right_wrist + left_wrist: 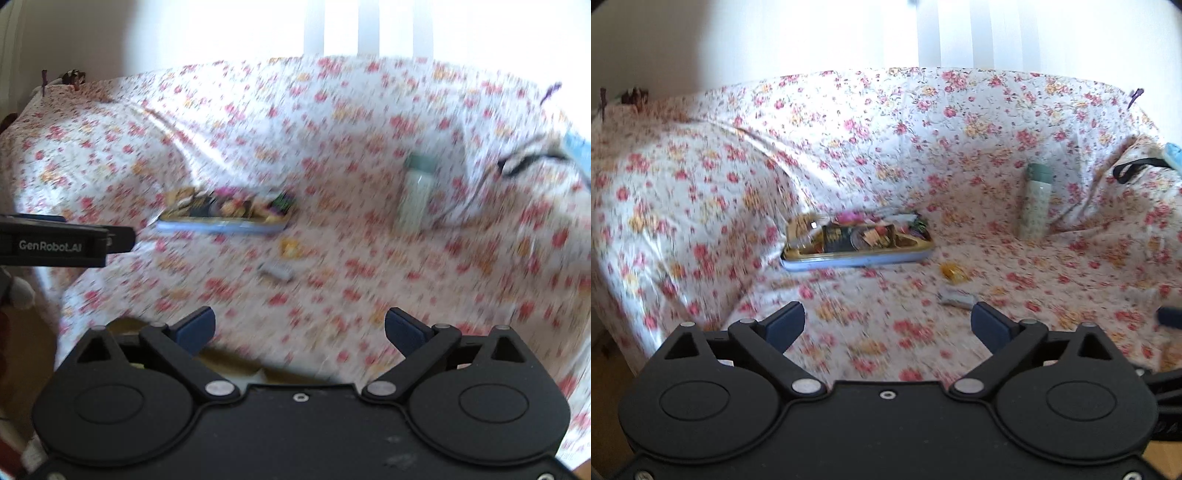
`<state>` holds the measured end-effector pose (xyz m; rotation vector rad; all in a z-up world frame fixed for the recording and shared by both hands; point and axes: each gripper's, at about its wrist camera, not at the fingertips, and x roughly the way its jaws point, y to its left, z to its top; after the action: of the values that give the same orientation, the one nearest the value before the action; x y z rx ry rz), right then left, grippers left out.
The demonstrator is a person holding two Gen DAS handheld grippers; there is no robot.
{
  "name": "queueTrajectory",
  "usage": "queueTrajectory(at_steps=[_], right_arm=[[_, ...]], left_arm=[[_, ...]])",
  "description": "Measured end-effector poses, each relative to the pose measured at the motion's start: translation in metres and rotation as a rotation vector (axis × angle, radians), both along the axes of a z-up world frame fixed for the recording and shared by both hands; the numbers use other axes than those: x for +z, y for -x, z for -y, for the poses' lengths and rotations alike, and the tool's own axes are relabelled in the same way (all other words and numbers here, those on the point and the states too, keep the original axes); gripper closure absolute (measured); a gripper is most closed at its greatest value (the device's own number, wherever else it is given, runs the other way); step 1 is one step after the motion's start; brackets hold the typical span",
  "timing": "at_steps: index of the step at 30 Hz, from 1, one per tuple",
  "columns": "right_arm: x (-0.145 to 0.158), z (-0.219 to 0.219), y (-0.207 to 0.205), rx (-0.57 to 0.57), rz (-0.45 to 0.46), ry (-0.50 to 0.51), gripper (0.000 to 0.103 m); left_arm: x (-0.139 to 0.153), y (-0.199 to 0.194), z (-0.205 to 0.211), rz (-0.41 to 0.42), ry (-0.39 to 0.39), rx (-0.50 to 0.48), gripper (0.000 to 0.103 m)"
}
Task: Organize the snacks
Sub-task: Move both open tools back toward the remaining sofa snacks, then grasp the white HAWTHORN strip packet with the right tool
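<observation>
A: State the condition of the left gripper.

B: Its fingers are spread wide and hold nothing. It hangs over the front of the sofa, which is draped in a floral sheet.

A: And the right gripper?

B: Same condition: fingers wide apart, nothing between them. It sits further back, at the front edge of the seat.

A: Location of the snack tray?

B: On the seat, left of centre, close against the backrest. Its long axis runs left to right, roughly parallel to the backrest. It is a shallow blue tin holding assorted wrapped snacks; motion blur prevents identifying the individual items.

A: Loose items?

B: Two lie on the seat in front of the tray's right end. The yellow snack is nearer the tray but not touching it. The grey wrapped snack lies just in front of that, long axis running left to right with a slight tilt.

A: Other objects?

B: A pale green bottle stands upright to the right, against the backrest. A black strap lies over the right armrest.
</observation>
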<state>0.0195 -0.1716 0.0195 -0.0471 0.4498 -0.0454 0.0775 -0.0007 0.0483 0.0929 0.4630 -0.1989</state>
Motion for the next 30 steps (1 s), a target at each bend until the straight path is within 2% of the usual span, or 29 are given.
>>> queueTrajectory(at_steps=[5, 13, 22, 27, 30], right_arm=[[0.003, 0.012, -0.023, -0.038, 0.031, 0.002, 0.0], [-0.012, 0.034, -0.071, -0.057, -0.065, -0.007, 0.0], [-0.038, 0.048, -0.118, -0.012, -0.16, -0.008, 0.0], [-0.049, 0.046, -0.14, 0.026, -0.187, 0.016, 0.0], [-0.053, 0.044, -0.151, 0.051, -0.184, 0.024, 0.0]], left_arm=[[-0.007, -0.029, 0.006, -0.043, -0.053, -0.014, 0.005], [-0.027, -0.076, 0.013, -0.172, -0.074, -0.051, 0.006], [-0.059, -0.137, 0.023, -0.293, -0.094, -0.055, 0.006], [-0.079, -0.166, 0.031, -0.326, -0.106, -0.058, 0.007], [-0.085, -0.182, 0.037, -0.345, -0.077, -0.07, 0.008]])
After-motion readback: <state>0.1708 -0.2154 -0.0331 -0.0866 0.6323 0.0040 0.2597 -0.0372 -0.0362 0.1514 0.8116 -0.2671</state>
